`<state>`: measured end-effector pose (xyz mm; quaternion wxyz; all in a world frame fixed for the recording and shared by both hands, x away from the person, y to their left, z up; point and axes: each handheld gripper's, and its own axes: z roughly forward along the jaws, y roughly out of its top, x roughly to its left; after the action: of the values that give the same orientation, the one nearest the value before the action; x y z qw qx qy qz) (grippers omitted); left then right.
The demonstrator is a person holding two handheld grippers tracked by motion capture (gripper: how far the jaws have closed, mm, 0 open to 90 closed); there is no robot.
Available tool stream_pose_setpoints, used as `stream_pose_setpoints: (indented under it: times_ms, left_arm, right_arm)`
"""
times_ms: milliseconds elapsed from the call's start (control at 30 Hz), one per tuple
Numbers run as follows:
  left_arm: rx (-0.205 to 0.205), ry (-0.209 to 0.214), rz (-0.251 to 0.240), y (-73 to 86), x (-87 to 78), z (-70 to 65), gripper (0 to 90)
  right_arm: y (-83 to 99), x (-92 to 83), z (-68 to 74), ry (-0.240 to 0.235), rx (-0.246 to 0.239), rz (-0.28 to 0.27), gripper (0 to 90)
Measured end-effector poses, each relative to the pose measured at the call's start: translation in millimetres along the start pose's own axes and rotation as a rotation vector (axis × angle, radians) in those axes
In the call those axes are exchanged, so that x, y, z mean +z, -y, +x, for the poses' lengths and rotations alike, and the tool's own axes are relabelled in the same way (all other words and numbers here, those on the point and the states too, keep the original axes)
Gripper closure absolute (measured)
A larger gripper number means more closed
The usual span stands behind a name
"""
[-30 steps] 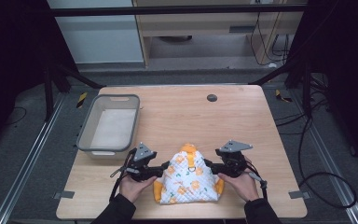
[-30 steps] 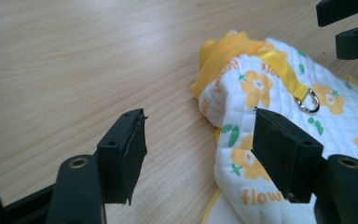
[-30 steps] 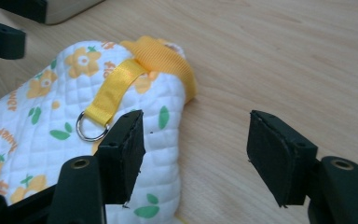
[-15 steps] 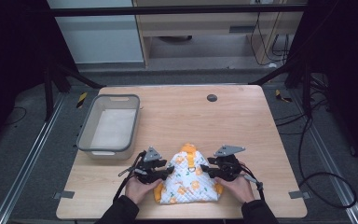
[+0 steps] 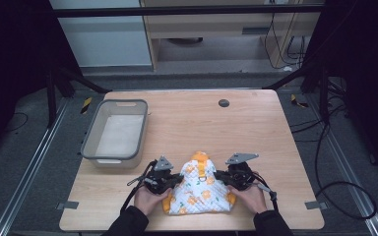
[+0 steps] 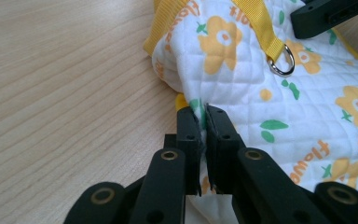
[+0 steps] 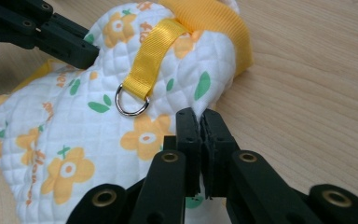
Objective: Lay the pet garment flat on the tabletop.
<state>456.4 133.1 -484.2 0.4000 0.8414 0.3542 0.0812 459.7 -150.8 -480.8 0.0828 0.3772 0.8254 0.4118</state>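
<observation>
A small white quilted garment (image 5: pixel 199 189) with orange flowers, yellow trim and a yellow strap with a metal ring (image 6: pixel 282 60) lies near the table's front edge. My left gripper (image 5: pixel 175 181) is at its left side, and its jaws have just been closing on a fold of the cloth (image 6: pixel 204 116), which they now pinch. At the right side, my right gripper (image 5: pixel 221 177) has likewise just been closing, and it pinches the garment's edge (image 7: pixel 200 122). The strap and ring (image 7: pixel 131 105) lie on top, between the two grippers.
A grey plastic bin (image 5: pixel 91 147) stands at the table's left, behind my left hand. A black round grommet (image 5: pixel 223 103) sits near the far edge. The wooden tabletop (image 5: pixel 256 132) stretches beyond the garment. Dark frame legs and cables surround the table.
Both grippers have moved inward against the garment's sides, and their jaws have gone from open to pinched on its edges. The garment has stayed in place.
</observation>
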Motion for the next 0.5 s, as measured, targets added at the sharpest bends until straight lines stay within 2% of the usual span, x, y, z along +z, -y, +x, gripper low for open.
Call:
stream_pose_setpoints:
  times_ms: [200, 367, 400, 433, 500]
  left_arm:
    - [0.007, 0.021, -0.073, -4.6, -22.3, -8.4, 85.8]
    - [0.052, 0.039, -0.128, -9.9, -46.5, -22.0, 85.9]
    - [0.052, 0.039, -0.128, -9.9, -46.5, -22.0, 86.0]
    - [0.069, 0.043, -0.162, -14.0, -57.9, -27.4, 86.1]
    - [0.077, 0.045, -0.186, -19.5, -67.1, -30.2, 86.2]
  right_arm:
    - [-2.2, -20.5, 6.2, -0.008, -0.016, -0.052, 88.6]
    - [-4.0, -45.1, 17.2, -0.033, -0.05, -0.12, 88.6]
    - [-4.0, -45.1, 17.2, -0.033, -0.05, -0.12, 88.6]
    - [-6.3, -56.1, 23.0, -0.039, -0.065, -0.148, 88.7]
    - [-10.4, -64.0, 27.1, -0.039, -0.08, -0.174, 88.7]
